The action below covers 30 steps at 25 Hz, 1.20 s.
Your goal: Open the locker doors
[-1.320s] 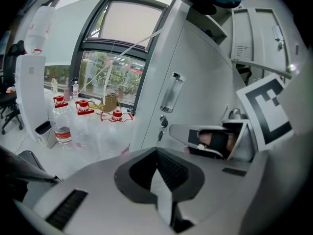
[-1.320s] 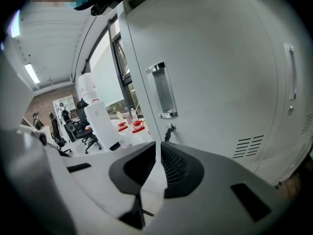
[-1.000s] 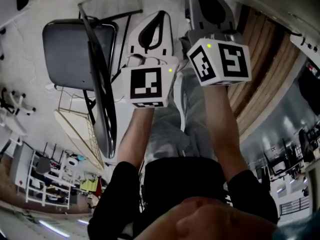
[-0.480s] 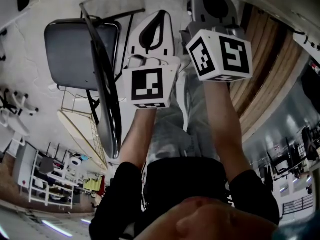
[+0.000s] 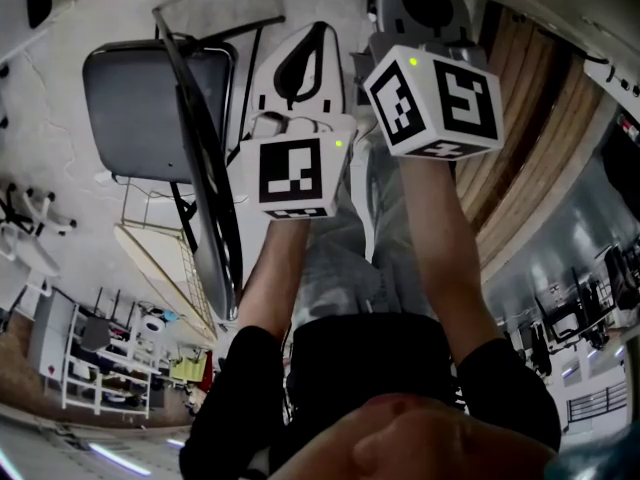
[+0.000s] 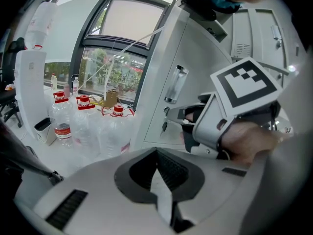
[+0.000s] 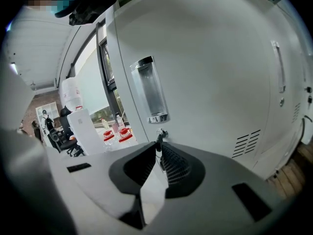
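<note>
Right gripper view, fwiw: big white locker door [image 7: 220, 82] shut and right up close, left gripper [image 6: 157, 152] hanging back with jaws pressed together on nothing, right gripper [image 7: 159, 147] nearly closed just below the clear handle [image 7: 150, 89], pinching the tiny key [image 7: 158, 140] in the lock.

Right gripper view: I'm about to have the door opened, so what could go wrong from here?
The right gripper pinches the small key under the chrome handle with only its jaw tips, so it may slip when turned. Pulling the locker door by that key instead of the handle could bend it.
</note>
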{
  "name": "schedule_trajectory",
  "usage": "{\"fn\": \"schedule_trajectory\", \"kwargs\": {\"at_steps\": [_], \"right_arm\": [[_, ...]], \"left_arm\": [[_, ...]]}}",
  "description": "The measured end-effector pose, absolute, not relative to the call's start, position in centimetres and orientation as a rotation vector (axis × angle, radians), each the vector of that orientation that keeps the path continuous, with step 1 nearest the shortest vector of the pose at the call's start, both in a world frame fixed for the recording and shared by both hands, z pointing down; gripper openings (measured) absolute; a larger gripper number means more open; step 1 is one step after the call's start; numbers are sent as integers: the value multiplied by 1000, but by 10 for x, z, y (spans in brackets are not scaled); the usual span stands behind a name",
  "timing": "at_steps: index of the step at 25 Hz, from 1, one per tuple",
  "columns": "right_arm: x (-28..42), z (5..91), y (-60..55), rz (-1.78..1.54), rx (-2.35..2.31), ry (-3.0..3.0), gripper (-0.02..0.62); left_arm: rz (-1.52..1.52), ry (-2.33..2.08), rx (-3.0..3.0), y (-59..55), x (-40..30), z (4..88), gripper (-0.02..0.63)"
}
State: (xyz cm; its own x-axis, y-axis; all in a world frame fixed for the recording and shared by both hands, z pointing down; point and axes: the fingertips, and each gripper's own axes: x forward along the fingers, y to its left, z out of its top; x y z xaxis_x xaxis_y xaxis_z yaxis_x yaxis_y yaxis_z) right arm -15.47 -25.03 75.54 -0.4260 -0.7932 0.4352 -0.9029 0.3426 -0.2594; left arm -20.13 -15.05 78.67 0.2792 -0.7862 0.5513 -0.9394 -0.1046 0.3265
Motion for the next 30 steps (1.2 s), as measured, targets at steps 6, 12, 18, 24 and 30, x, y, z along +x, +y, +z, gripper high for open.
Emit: {"fn": "schedule_trajectory", "kwargs": {"at_steps": [6,12,18,24,30], "right_arm": [[-153,756,-252,832,1582,-2396,37],[-151,756,-252,954,1604,-2414,37],[-151,754,-253,1225,1584,-2479,35],[-148,755,-256,1526,1547,-2523,34],[-146,757,-256,1710,1527,-2517,34]], "left_arm": [[313,-1545,1918,-148,-203,788,9],[318,-1541,1914,-147,-202,790,9],[337,-1540,1919,-144,-203,793,9],[355,-1547,1916,-142,-205,796,9],[387,-1557,1922,-135,-207,799,9]]}}
